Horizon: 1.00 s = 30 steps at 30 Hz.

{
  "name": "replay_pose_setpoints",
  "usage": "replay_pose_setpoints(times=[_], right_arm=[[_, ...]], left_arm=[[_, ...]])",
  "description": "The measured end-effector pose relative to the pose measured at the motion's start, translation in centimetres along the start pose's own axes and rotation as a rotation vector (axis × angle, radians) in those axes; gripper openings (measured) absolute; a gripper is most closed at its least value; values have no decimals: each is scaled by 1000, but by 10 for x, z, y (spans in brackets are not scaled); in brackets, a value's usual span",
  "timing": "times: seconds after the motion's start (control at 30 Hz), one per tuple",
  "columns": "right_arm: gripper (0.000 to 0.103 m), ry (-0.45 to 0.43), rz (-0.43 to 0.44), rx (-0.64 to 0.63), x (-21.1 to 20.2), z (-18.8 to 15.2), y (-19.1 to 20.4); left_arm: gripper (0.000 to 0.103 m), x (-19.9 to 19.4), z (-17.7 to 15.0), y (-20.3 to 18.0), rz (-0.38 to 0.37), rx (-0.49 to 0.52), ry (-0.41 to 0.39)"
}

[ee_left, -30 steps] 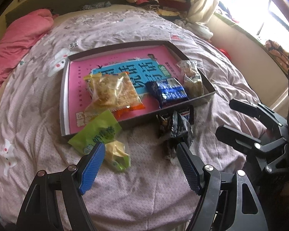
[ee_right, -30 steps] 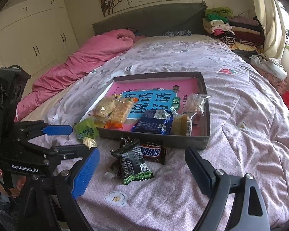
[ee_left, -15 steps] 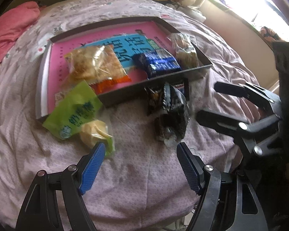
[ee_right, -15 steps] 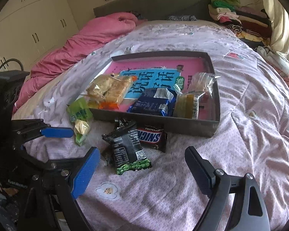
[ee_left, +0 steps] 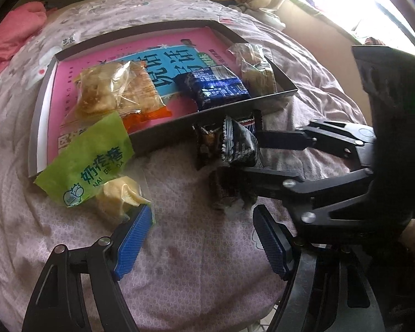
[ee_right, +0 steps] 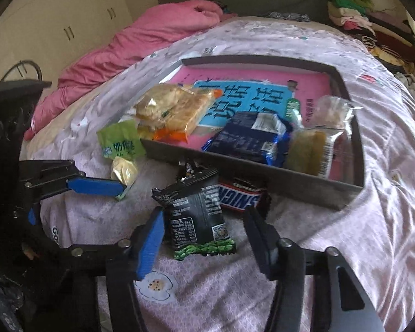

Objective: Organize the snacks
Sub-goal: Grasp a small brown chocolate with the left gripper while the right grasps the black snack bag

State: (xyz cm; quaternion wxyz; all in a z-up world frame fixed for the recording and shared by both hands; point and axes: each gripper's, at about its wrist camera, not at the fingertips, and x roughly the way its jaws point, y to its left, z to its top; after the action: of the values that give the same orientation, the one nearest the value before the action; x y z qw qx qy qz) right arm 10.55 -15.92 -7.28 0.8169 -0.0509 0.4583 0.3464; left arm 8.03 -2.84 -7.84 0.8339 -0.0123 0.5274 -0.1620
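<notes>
A shallow dark tray point(ee_left: 218, 108) with a pink liner lies on the bed and holds a clear cracker pack point(ee_left: 116, 88), a blue packet point(ee_left: 215, 88) and a clear cake pack point(ee_left: 257, 66). On the bedspread in front lie a green candy pack point(ee_left: 94, 160), a black snack packet point(ee_right: 199, 210) and a Snickers bar point(ee_right: 240, 196). My left gripper point(ee_left: 204, 235) is open, its left pad at the green pack's corner. My right gripper point(ee_right: 204, 229) is open, with its jaws either side of the black packet.
A pink duvet point(ee_right: 141, 41) is bunched at the bed's far left. Folded clothes point(ee_right: 368, 25) are stacked at the far right by the headboard. White wardrobes point(ee_right: 55, 27) stand on the left. The bed edge drops off just under both grippers.
Both grippers have moved forward and down towards the loose snacks. The right gripper now straddles the black packet and the left pad has reached the green pack. Both stayed open.
</notes>
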Motion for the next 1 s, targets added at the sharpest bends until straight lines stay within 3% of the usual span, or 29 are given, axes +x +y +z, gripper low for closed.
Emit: replay_pose_setpoints(times=[0.23,0.33,0.43,0.6,0.83,1.0], right_arm=[[49,5,40,27,8,2,-7],[38,-1,52,39,7,2,-9],[36,-7,76,66,4,3,-14],[35,-54,86,121,-11,4,-22],[35,-119,85,182,-29,4,-37],[35,-136,62,184,-29,7,-37]], left_arm=[[70,4,3,1,-19,-12,0],[67,6,6,-2,-21,-5,-2],[61,9,9,-4,-22,-3,-1],[43,18,14,-5,-30,-15,17],[28,27,20,-12,-43,-16,25],[27,28,18,-13,-47,-21,21]])
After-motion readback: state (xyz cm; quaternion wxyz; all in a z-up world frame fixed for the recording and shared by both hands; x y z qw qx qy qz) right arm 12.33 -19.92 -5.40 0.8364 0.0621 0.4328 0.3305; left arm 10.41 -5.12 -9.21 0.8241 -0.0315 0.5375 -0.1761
